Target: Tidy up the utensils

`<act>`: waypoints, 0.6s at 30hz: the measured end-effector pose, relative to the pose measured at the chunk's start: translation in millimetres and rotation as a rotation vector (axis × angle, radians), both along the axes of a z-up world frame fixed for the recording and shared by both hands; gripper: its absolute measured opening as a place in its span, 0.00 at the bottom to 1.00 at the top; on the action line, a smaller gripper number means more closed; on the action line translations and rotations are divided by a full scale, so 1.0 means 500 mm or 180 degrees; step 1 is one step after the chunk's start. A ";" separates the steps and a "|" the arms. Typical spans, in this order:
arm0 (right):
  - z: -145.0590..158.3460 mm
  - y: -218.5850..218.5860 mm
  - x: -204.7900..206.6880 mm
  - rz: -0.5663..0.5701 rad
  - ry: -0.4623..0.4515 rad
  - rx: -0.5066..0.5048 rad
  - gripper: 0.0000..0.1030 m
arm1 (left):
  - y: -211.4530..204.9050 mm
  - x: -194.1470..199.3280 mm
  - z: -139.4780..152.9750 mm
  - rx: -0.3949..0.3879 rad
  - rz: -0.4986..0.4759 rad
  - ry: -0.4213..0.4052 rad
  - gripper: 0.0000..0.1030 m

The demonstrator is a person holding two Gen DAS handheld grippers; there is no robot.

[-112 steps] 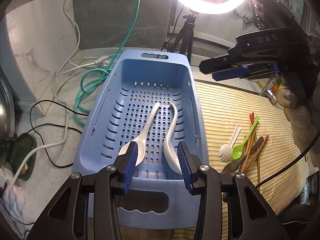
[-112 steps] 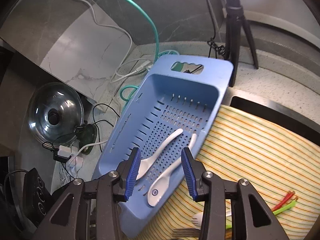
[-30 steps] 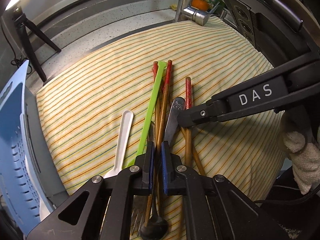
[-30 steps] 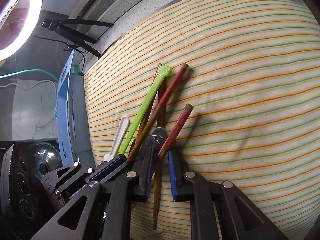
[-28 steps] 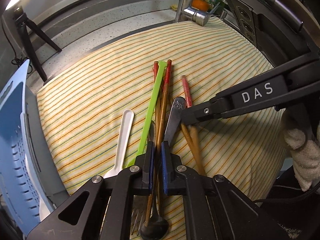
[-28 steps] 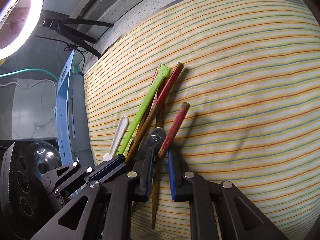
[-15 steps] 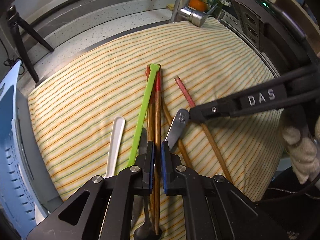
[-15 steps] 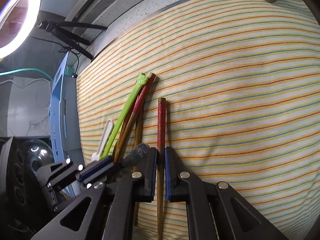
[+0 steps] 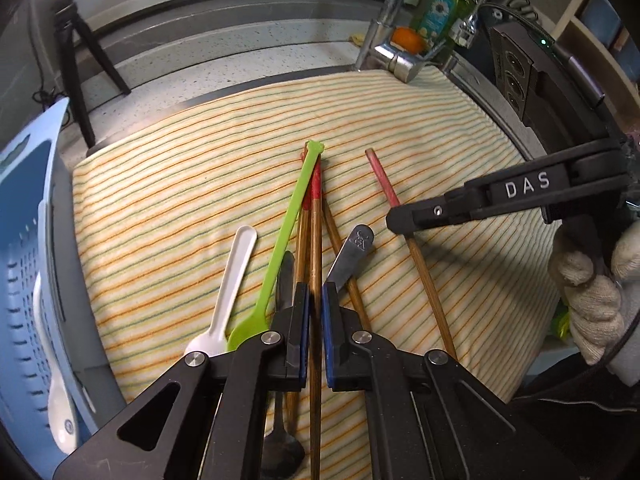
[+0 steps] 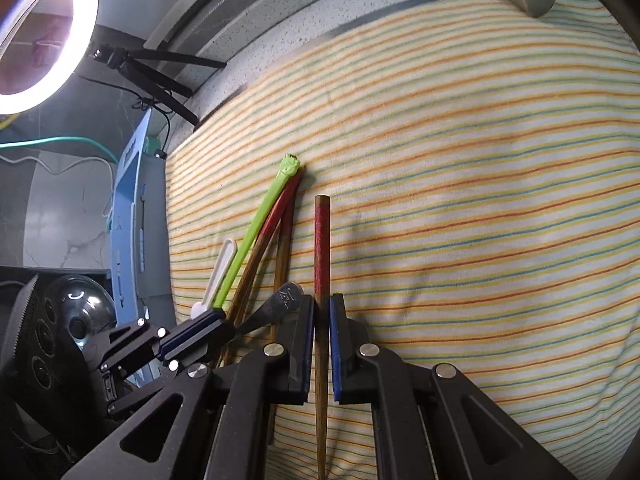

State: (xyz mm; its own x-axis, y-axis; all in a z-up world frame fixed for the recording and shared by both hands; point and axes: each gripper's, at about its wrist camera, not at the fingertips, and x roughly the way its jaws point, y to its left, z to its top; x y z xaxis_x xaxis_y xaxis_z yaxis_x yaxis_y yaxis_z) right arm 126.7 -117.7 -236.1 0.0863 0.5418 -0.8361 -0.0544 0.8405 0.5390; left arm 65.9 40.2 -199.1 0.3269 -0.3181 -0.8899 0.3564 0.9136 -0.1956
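Note:
On the striped cloth (image 9: 168, 216) lie a green spoon (image 9: 286, 240), a white plastic spoon (image 9: 232, 280), a metal handle (image 9: 352, 254) and several red-tipped wooden chopsticks. My left gripper (image 9: 315, 292) is shut on one chopstick (image 9: 316, 248) that runs up between its blue pads. My right gripper (image 10: 321, 304) is shut on another red-tipped chopstick (image 10: 322, 236), held apart from the pile; in the left wrist view this chopstick (image 9: 382, 180) slants under the right gripper's finger (image 9: 432, 212). A black spoon (image 9: 280, 448) lies beneath my left gripper.
A blue slotted basket (image 9: 24, 280) with a white spoon (image 9: 60, 412) in it stands left of the cloth. A tap (image 9: 394, 56), a bottle and an orange are at the back. A gloved hand (image 9: 592, 288) holds the right gripper. A tripod (image 9: 76, 76) stands far left.
The right gripper has shut on a red-tipped chopstick and swung it clear of the pile. The left gripper stays shut on its chopstick, which has straightened between the pads.

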 end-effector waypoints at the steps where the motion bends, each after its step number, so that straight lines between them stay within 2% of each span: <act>1: 0.005 0.000 0.001 0.0010 -0.0032 -0.0004 0.07 | 0.006 -0.002 0.000 -0.0049 0.0056 0.0009 0.05; 3: 0.013 0.000 0.004 0.0006 -0.0065 0.0003 0.07 | 0.016 -0.008 -0.004 -0.0149 0.0112 0.0074 0.05; 7: 0.016 -0.001 0.006 0.0012 -0.0080 0.0007 0.07 | 0.004 -0.021 -0.016 -0.0081 0.0045 0.0144 0.05; 15: 0.008 -0.007 0.002 -0.0010 -0.0064 -0.0009 0.07 | -0.053 -0.025 -0.030 0.0242 -0.0212 0.0167 0.06; 18: 0.010 -0.009 0.001 -0.0011 -0.0069 0.0002 0.07 | -0.072 -0.017 -0.044 0.0448 -0.0305 0.0152 0.06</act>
State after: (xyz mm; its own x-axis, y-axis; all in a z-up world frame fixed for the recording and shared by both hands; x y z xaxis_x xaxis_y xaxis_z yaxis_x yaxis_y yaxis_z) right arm 127.0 -122.3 -231.3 0.1062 0.5420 -0.8336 -0.0632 0.8404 0.5383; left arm 57.5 4.2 -221.1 0.2573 -0.2168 -0.9417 0.4365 0.8955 -0.0869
